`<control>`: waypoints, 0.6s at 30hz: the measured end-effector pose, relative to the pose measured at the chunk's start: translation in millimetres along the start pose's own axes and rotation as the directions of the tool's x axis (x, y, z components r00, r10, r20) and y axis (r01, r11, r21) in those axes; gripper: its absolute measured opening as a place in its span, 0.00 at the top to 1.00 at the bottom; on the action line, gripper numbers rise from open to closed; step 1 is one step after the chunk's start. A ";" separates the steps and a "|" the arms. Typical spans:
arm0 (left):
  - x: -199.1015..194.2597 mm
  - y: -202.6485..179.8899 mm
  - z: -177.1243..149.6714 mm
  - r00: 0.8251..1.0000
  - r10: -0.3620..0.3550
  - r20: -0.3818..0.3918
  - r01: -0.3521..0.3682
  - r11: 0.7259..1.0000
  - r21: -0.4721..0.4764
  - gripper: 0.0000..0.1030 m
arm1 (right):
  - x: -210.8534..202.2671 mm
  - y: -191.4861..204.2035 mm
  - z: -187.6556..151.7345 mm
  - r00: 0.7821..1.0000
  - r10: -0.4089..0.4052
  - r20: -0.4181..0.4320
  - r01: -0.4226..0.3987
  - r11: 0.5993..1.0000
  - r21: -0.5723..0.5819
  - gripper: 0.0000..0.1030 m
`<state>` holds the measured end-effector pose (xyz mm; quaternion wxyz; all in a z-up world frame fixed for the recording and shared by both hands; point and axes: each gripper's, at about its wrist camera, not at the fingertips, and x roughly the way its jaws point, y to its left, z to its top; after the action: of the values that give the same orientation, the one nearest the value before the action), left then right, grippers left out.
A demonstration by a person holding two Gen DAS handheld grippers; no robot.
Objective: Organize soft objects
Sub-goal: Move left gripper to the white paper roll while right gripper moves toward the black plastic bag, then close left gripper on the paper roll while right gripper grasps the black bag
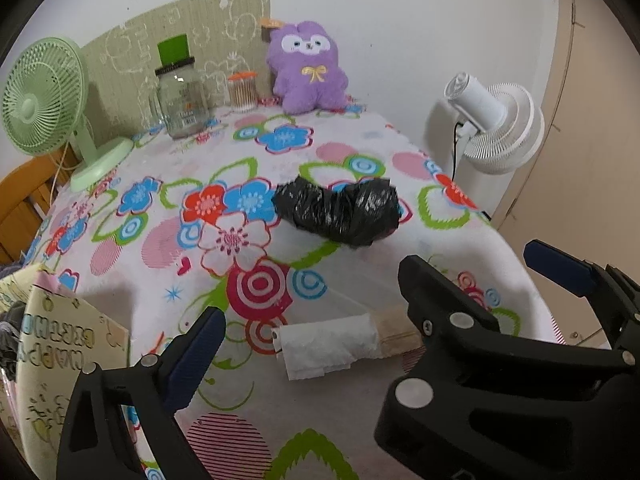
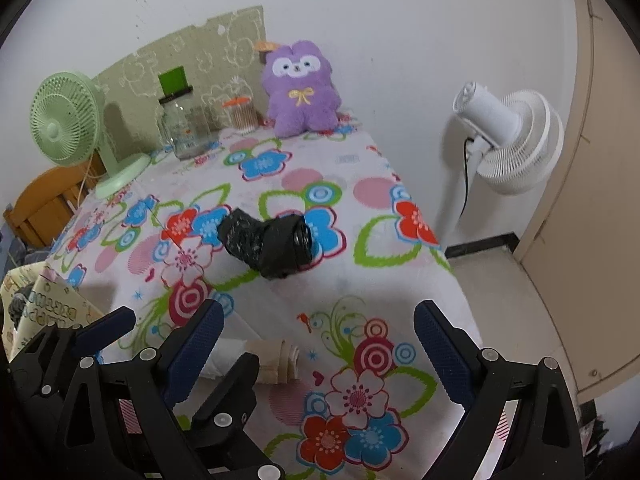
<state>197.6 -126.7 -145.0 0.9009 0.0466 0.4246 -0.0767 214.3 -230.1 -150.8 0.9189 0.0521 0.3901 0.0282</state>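
A black roll of plastic bags (image 1: pixel 340 210) lies in the middle of the floral tablecloth (image 1: pixel 280 152); it also shows in the right wrist view (image 2: pixel 268 242). A white tissue roll (image 1: pixel 326 346) lies near the front, partly on a wooden piece (image 1: pixel 400 330). A purple plush toy (image 1: pixel 306 68) sits upright at the back by the wall, also in the right wrist view (image 2: pixel 300 88). My left gripper (image 1: pixel 312 312) is open, hovering just above and around the tissue roll. My right gripper (image 2: pixel 320 328) is open and empty to its right.
A green desk fan (image 1: pixel 48 100) stands at the back left, beside a glass jar (image 1: pixel 180 96) and a jar of cotton swabs (image 1: pixel 243 90). A white floor fan (image 1: pixel 492 124) stands beyond the table's right edge. A printed box (image 1: pixel 60 364) sits front left.
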 end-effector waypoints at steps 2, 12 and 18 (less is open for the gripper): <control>5.2 0.4 -1.8 1.000 0.000 -0.011 0.000 1.000 -0.001 0.06 | 5.0 -0.7 -2.3 1.000 -0.006 -0.012 0.006 1.000 0.002 0.05; 22.6 2.4 -7.6 0.999 0.003 -0.042 -0.003 1.000 -0.010 0.10 | 23.6 -0.9 -7.6 0.998 -0.028 -0.059 0.028 1.000 -0.003 0.05; 30.4 1.3 -8.8 0.998 0.017 -0.061 -0.017 1.000 -0.013 0.10 | 29.8 -6.9 -7.8 0.996 -0.032 -0.083 0.035 0.999 0.027 0.05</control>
<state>210.3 -127.0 -174.0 0.8884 0.0464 0.4521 -0.0647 229.5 -233.6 -178.2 0.9015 0.0575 0.4289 0.0094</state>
